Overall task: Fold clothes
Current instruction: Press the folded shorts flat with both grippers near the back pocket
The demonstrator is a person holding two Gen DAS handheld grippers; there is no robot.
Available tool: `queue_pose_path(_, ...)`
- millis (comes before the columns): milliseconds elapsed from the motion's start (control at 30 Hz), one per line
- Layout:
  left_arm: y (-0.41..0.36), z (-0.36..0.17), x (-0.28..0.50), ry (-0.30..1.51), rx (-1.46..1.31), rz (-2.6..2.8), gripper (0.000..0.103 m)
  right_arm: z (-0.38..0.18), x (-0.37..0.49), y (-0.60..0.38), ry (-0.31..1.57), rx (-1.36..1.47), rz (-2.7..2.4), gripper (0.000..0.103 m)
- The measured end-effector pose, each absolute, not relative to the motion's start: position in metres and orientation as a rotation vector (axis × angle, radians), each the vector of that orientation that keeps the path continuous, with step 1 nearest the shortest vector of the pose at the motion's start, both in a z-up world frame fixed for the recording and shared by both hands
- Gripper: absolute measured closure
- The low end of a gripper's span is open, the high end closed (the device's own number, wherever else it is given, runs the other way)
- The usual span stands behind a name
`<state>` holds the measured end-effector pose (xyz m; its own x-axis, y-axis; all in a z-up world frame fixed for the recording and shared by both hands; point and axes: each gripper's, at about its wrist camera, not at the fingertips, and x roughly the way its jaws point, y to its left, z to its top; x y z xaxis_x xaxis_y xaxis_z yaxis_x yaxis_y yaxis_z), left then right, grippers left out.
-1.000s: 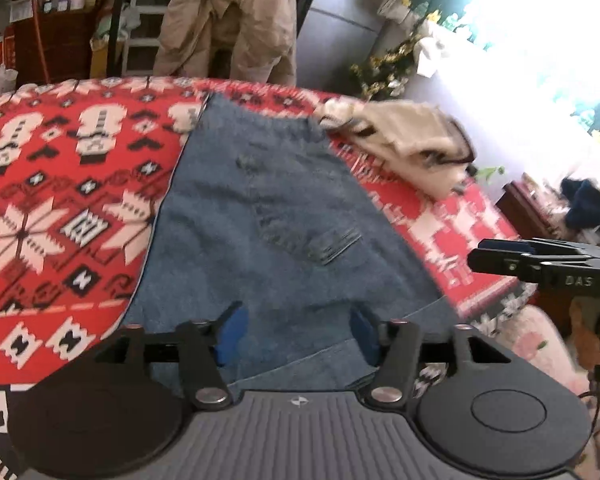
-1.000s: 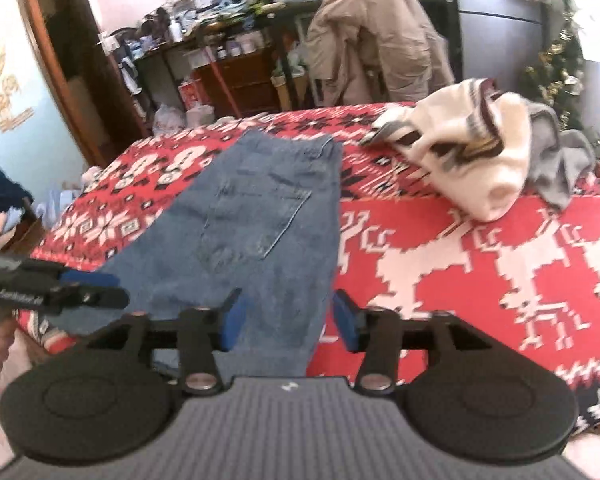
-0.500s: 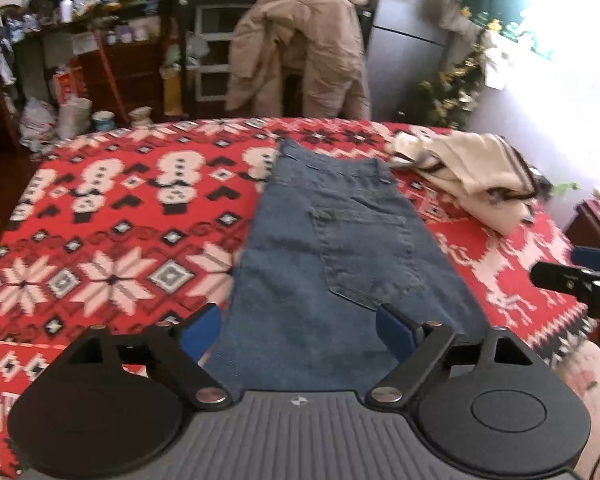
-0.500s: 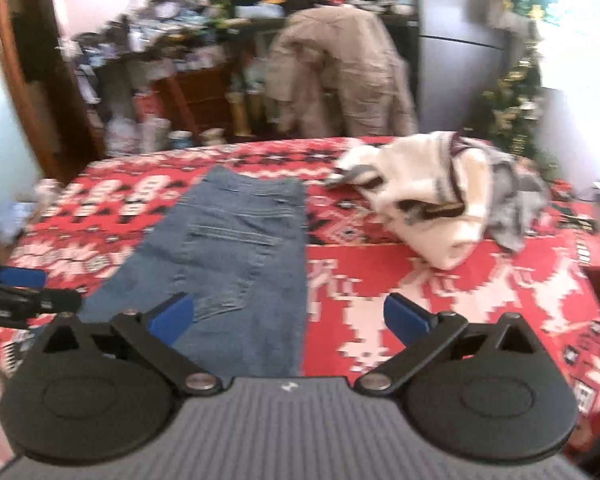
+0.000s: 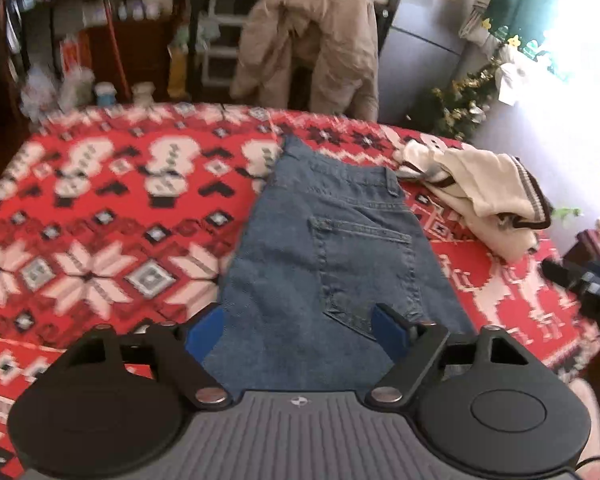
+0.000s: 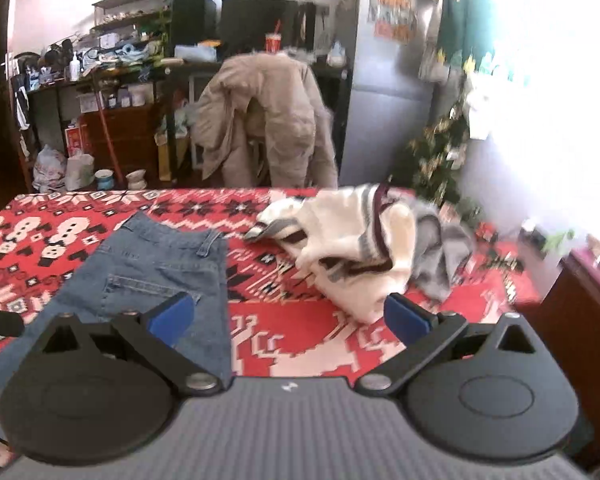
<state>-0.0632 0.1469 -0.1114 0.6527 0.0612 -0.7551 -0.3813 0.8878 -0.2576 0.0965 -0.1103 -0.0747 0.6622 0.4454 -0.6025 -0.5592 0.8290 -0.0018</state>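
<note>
While both grippers hang spread wide and empty, the jeans run lengthwise straight ahead of the left gripper, the right gripper off beside their edge.

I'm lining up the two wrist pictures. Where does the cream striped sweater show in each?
Left wrist: the cream striped sweater lies at the right, beyond the jeans.
Right wrist: the sweater lies right of centre, crumpled, beside the jeans.
Shared landmark: the tan coat hanging behind the table.
</note>
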Motion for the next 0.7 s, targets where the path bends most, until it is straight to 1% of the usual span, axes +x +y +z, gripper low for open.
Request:
queue_pose_path(100, 0.158, -0.120, -0.053, 0.843, -0.519, 0.222, 0.033, -0.083, 0.105, -0.099, 0.686, -0.231, 0.601, 0.001)
queue_pose_path(167, 0.163, -0.127, -0.048, 0.841, -0.578, 0.218, 0.036, -0.093, 0.102, -0.089, 0.700, -0.262, 0.625, 0.001)
queue_pose_path(200, 0.164, -0.130, -0.046, 0.837, -0.605, 0.210, 0.041, -0.097, 0.100, -0.085, 0.711, -0.260, 0.655, 0.003)
queue_pose_path(233, 0.164, -0.134, -0.046, 0.833, -0.631, 0.202, 0.048, -0.102, 0.098, -0.079, 0.728, -0.254, 0.689, 0.008)
queue_pose_path(267, 0.164, -0.138, -0.046, 0.831, -0.658, 0.183, 0.053, -0.106, 0.094, -0.074, 0.740, -0.252, 0.716, 0.014)
queue_pose_path(333, 0.161, -0.146, -0.044, 0.855, -0.697, 0.128, 0.073, -0.114, 0.086, -0.065, 0.744, -0.261, 0.735, 0.016)
queue_pose_path(367, 0.158, -0.151, -0.042, 0.882, -0.694, 0.111, 0.080, -0.118, 0.082, -0.060, 0.748, -0.271, 0.743, 0.016)
queue_pose_path(400, 0.154, -0.154, -0.040, 0.900, -0.671, 0.108, 0.096, -0.121, 0.079, -0.057, 0.752, -0.275, 0.749, 0.016)
queue_pose_path(433, 0.150, -0.157, -0.038, 0.910, -0.641, 0.113, 0.098, -0.125, 0.076, -0.054, 0.759, -0.277, 0.754, 0.016)
queue_pose_path(533, 0.144, -0.167, -0.034, 0.913, -0.610, 0.136, 0.098, -0.134, 0.075, -0.047, 0.789, -0.255, 0.755, 0.017)
queue_pose_path(600, 0.149, -0.175, -0.033, 0.919, -0.657, 0.137, 0.099, -0.138, 0.078, -0.043, 0.804, -0.217, 0.739, 0.029)
queue_pose_path(633, 0.151, -0.179, -0.033, 0.922, -0.675, 0.135, 0.099, -0.140, 0.080, -0.041, 0.814, -0.200, 0.736, 0.044)
queue_pose_path(667, 0.152, -0.182, -0.032, 0.927, -0.681, 0.131, 0.099, -0.143, 0.083, -0.037, 0.828, -0.192, 0.739, 0.070)
queue_pose_path(700, 0.152, -0.185, -0.032, 0.934, -0.682, 0.126, 0.100, -0.147, 0.084, -0.033, 0.840, -0.199, 0.740, 0.081)
